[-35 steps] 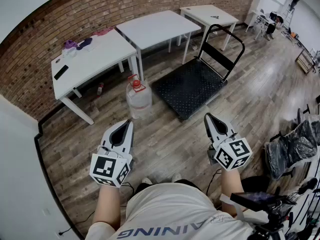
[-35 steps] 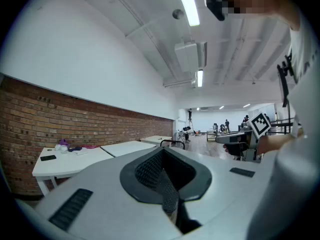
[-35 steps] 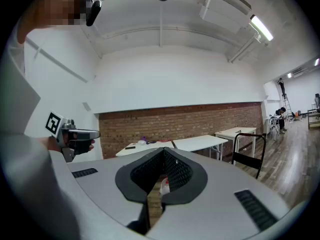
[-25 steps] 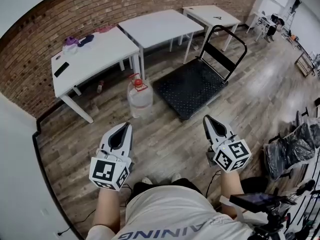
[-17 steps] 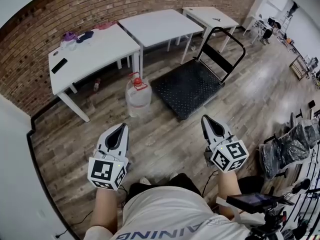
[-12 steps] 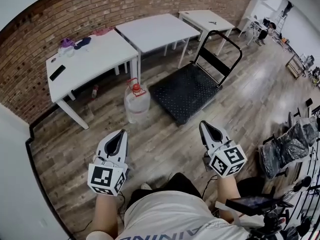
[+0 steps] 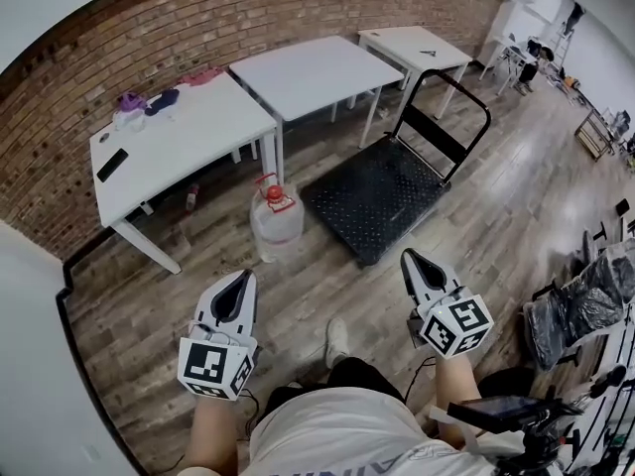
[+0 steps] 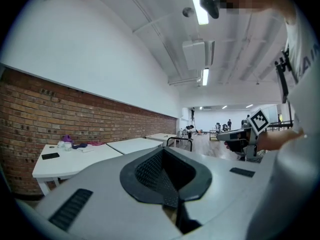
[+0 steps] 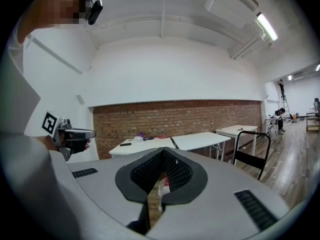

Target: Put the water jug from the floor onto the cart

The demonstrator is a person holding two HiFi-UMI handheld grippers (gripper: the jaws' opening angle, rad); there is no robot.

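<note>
Wall: we see a brick wall (image 7: 149, 28) behind three white tables (image 7: 313, 67).
Left table (image 7: 189, 127): we find a dark flat device (image 7: 112, 165) and purple cloth (image 7: 129, 100) on top.
Floor: we note wood planks (image 7: 327, 286).

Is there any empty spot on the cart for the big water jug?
Yes. The cart deck is all bare, from its handle to the edge near the jug. The middle table is bare too. The left table is crowded at its far end with small things and a phone.

Clear jug (image 7: 275, 221) upright beside cart (image 7: 382, 191)
</note>
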